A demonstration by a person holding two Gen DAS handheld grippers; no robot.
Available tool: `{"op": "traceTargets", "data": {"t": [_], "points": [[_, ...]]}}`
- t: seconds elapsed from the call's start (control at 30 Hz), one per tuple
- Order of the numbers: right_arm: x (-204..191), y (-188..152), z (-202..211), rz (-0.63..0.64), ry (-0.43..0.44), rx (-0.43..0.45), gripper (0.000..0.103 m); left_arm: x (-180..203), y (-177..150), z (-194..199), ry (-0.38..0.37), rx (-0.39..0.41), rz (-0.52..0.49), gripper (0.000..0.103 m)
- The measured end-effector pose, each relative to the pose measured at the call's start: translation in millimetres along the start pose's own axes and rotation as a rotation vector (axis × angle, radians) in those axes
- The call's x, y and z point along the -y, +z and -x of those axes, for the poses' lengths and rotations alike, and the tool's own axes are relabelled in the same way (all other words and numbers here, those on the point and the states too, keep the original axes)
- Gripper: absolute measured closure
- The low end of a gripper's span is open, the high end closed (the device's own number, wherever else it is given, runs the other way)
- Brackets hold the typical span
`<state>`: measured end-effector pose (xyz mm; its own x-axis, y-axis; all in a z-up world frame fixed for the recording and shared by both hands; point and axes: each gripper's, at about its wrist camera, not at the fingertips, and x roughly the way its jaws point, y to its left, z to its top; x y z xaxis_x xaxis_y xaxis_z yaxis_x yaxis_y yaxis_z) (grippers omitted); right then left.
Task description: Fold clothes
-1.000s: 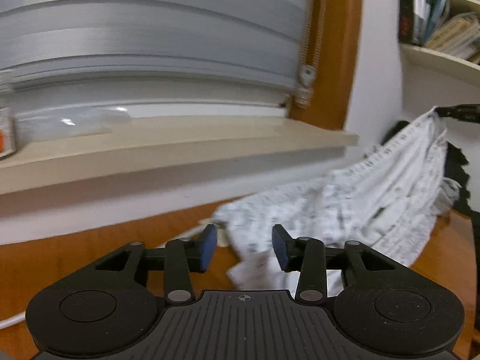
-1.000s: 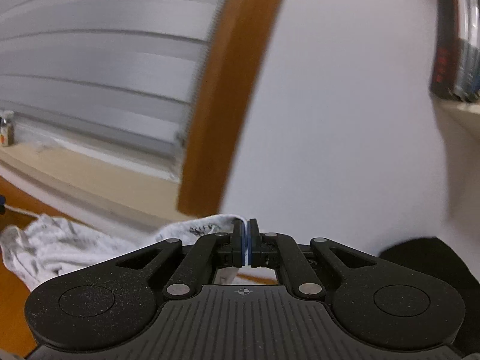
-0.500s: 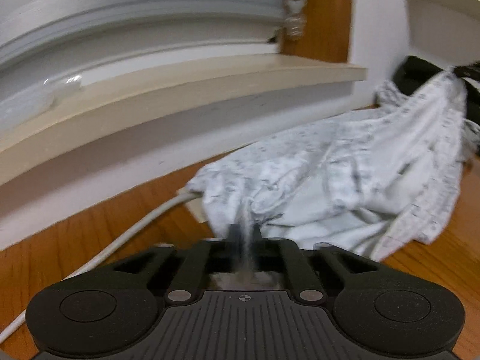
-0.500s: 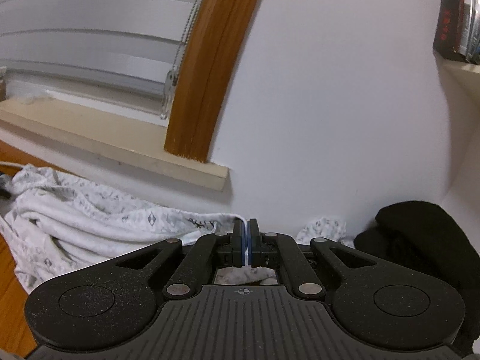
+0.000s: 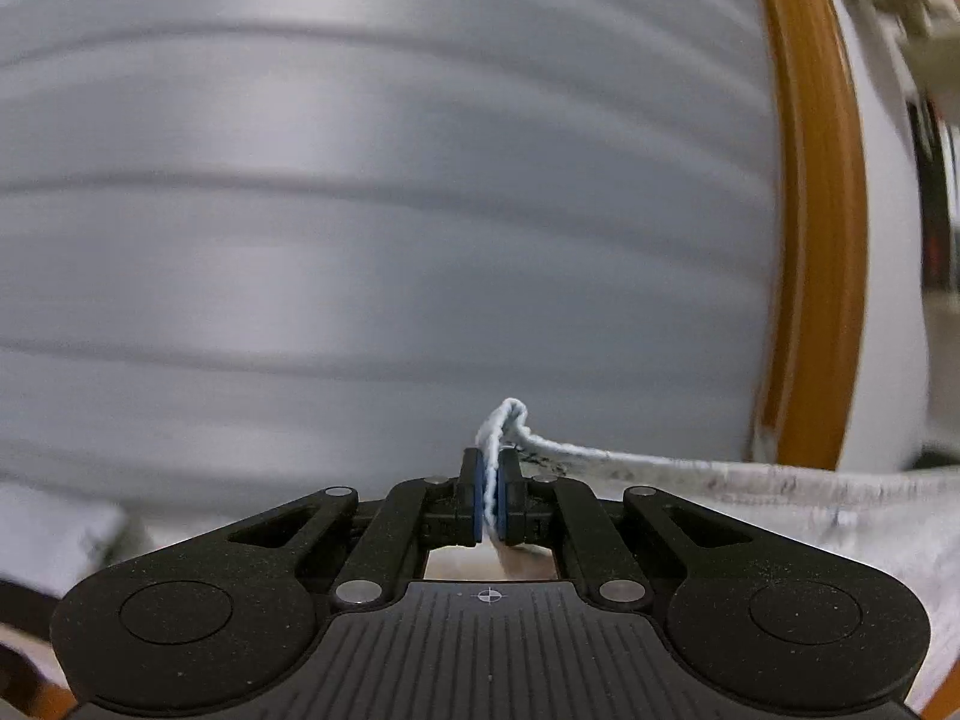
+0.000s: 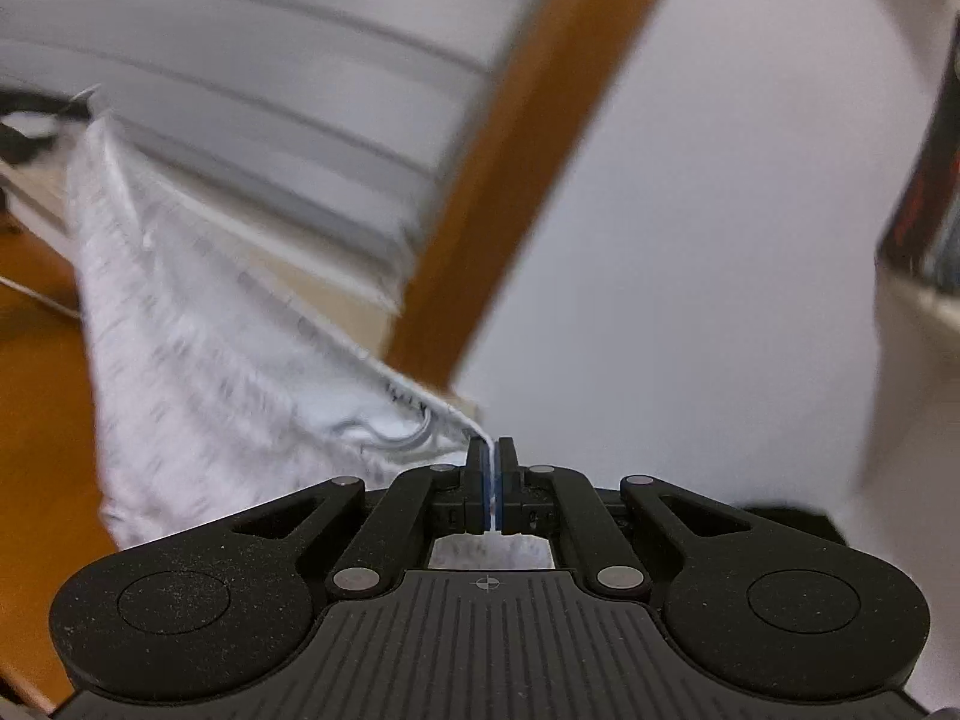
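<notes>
Up close, left gripper (image 5: 491, 483) pinched tight on a hem of the white patterned garment (image 5: 750, 483); right gripper (image 6: 492, 477) likewise clamped on its other edge (image 6: 198, 360), cloth hanging stretched between, above the wooden tabletop (image 6: 36, 420). Beyond, blurred grey blinds (image 5: 360, 210) and a wooden frame (image 6: 510, 180).

Both sets of matte black plastic tongs (image 5: 491, 495) (image 6: 493, 495) look identical: blue pads (image 5: 476, 501) on the fingertips, silver rivets at the linkage pivots, ribbed central housing with a white crosshair mark, round discs either side.
</notes>
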<state>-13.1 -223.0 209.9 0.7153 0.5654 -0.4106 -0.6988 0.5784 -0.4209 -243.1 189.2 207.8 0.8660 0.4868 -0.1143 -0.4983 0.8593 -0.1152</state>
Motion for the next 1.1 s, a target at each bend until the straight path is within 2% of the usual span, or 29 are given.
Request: {"op": "traceTargets", "data": {"t": [0.1,0.2,0.3,0.43,0.53,0.63,0.67,0.73,0.77,0.87,0.97,1.0,1.1], "points": [[-20.6,25.3,26.7,0.044,0.052,0.044,0.1,-20.7,24.1,10.9,0.046,0.029,-0.009,0.098],[-46.0,44.9,41.6,0.07,0.134,0.072,0.1,-33.7,21.4,11.8,0.062,-0.013,-0.061,0.098],[-73.1,50.5,35.8,0.075,0.238,0.07,0.1,-48.0,-11.6,0.9,0.08,-0.12,-0.08,0.096],[-113.9,43.1,6.7,0.073,0.391,0.013,0.1,-69.1,-67.9,-15.7,0.107,-0.262,-0.095,0.095],[-146.2,24.7,-21.6,0.058,0.566,-0.065,0.099,-85.0,-104.2,-23.9,0.121,-0.362,-0.076,0.089],[-176.2,2.5,-39.7,0.083,0.641,-0.132,0.095,-90.6,-121.8,-22.9,0.117,-0.408,-0.076,0.089],[-180.0,-1.6,-43.9,0.072,0.654,-0.144,0.093,-86.7,-125.4,-23.0,0.104,-0.418,-0.081,0.089],[-175.3,-9.4,-51.4,0.021,0.666,-0.15,0.08,-78.1,-131.9,-23.4,0.078,-0.436,-0.091,0.084],[-169.9,-12.3,-54.7,-0.003,0.656,-0.149,0.078,-70.4,-133.0,-24.8,0.062,-0.442,-0.093,0.08],[-150.9,-23.7,-63.4,-0.062,0.603,-0.139,0.076,-36.7,-138.8,-23.9,-0.007,-0.459,-0.088,0.074],[-133.9,-41.2,-70.1,-0.095,0.552,-0.138,0.076,-0.4,-150.0,-15.5,-0.089,-0.474,-0.071,0.063],[-128.2,-47.8,-72.6,-0.104,0.536,-0.14,0.076,9.8,-153.2,-14.9,-0.118,-0.478,-0.068,0.063],[-141.1,-69.6,-92.1,-0.13,0.558,-0.17,0.076,32.9,-162.4,-22.4,-0.19,-0.493,-0.033,0.063]]}}
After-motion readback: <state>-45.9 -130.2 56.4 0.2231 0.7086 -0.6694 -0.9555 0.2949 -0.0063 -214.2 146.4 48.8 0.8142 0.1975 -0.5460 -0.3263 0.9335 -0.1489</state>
